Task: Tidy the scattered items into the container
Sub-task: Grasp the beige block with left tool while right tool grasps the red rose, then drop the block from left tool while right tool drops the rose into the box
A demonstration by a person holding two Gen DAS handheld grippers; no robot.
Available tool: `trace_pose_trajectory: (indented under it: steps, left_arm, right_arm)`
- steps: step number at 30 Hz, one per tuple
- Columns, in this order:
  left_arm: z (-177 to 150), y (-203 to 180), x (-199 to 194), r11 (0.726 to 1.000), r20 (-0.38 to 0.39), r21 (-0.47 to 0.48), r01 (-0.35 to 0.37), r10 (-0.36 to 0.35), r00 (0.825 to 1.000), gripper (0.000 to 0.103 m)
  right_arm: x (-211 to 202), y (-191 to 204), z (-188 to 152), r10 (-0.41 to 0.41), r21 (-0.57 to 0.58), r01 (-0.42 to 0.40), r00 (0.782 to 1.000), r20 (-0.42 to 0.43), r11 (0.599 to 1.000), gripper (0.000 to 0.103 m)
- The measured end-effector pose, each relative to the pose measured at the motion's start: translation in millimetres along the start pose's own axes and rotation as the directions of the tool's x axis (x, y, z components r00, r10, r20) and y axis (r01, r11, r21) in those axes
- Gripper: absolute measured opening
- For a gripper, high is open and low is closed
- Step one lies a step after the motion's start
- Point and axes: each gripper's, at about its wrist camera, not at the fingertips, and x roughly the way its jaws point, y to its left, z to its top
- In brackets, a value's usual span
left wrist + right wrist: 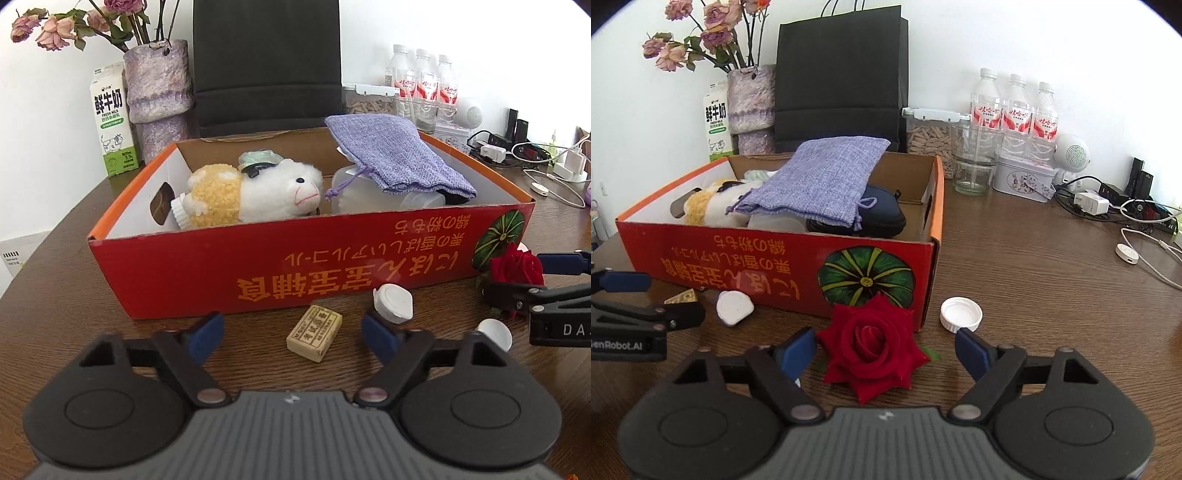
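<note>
A red cardboard box [258,269] stands on the wooden table, holding a plush sheep [258,192], a purple pouch [399,155] and a dark case [882,214]. My left gripper [293,332] is open just above the table, and a tan wrapped block [314,338] lies between its blue pads without touching them. My right gripper [885,347] is open around a red rose [871,347]; the left pad brushes the petals and the right pad stands apart. In front of the box lie a white flip cap [393,299] and a white bottle cap [961,314].
Behind the box stand a vase of dried flowers [157,96], a milk carton [112,122], a black paper bag [842,81], water bottles [1014,110], a glass jar [973,162] and a tin [1025,181]. Chargers and cables [1108,206] crowd the right side.
</note>
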Motion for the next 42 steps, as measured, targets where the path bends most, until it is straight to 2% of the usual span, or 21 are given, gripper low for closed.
trace_pose_trajectory:
  steps: [2,4,5,7,20,28,35,42]
  left_arm:
    - [-1,0,1,1.0,0.0,-0.002,0.022,-0.022,1.0,0.066]
    - [-1,-1,-1,0.999,0.005,0.003,0.038,-0.038,0.999,0.05]
    - [-1,-2,-2,0.999,0.008,0.007,0.043,-0.043,0.999,0.046]
    - [-2,-3,-2,0.998,0.012,0.01,0.056,-0.056,0.998,0.031]
    - [-5,-8,-7,0.999,0.029,0.035,0.039,-0.04,0.999,0.03]
    - [-8,-7,-37,0.999,0.093,0.019,0.045,-0.047,0.995,0.03]
    - [10,2,-76,0.998,0.209,-0.009,0.063,-0.06,0.976,0.03]
    - [47,20,-91,0.999,0.312,-0.029,0.042,-0.031,0.95,0.03]
  right_arm:
    - [1,0,-1,0.0,-0.002,0.0,1.0,-0.005,1.0,0.065]
    - [3,0,-2,0.008,-0.004,-0.008,1.0,-0.015,1.0,0.056]
    - [2,0,-2,0.017,-0.001,-0.017,1.0,-0.011,1.0,0.055]
    - [2,1,-3,0.02,-0.007,-0.02,1.0,-0.009,1.0,0.054]
    - [-3,1,-3,0.052,-0.004,-0.052,0.999,0.004,0.999,0.043]
    - [-27,4,-5,0.079,0.003,-0.08,0.995,0.068,0.997,0.041]
    - [-62,12,15,0.123,-0.014,-0.122,0.978,0.172,0.992,0.041]
    - [-78,40,56,0.189,-0.1,-0.167,0.944,0.271,0.981,0.041]
